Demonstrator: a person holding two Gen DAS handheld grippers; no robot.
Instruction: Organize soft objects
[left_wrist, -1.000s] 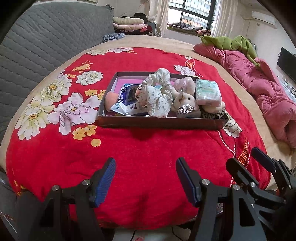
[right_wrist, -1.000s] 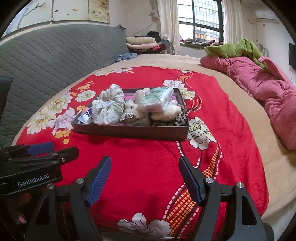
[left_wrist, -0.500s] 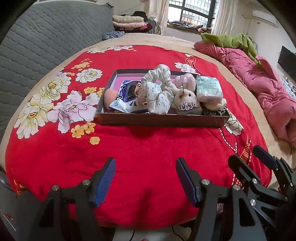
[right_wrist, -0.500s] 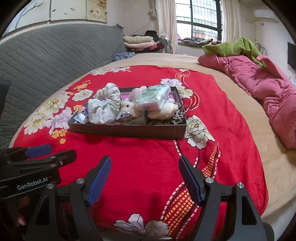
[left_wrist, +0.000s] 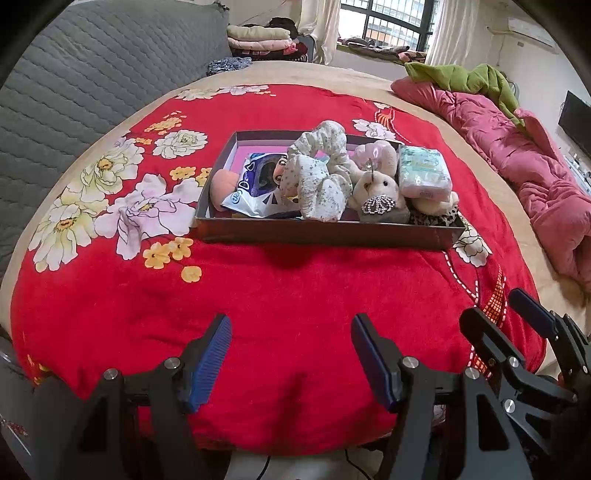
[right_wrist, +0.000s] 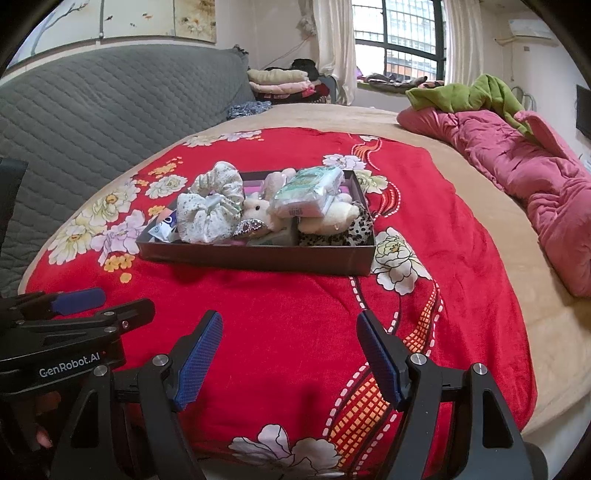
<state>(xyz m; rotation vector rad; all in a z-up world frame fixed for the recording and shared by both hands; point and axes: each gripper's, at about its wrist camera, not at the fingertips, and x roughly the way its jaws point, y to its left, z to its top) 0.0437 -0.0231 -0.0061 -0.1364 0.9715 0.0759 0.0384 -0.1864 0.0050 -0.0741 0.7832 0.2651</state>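
A dark shallow box sits on the red flowered blanket. It holds a floral scrunchie, a white plush rabbit, a tissue pack, a blue-white packet, a peach soft ball and a leopard-print item. My left gripper is open and empty, well short of the box. My right gripper is open and empty, also short of it. Each gripper shows at the edge of the other's view.
The red blanket covers the near part of the bed. A grey quilted headboard runs along the left. A pink quilt with a green cloth lies at the right. Folded clothes are stacked at the back.
Both grippers have drawn slightly back and up from the box, staying open. The box and its contents have not moved.
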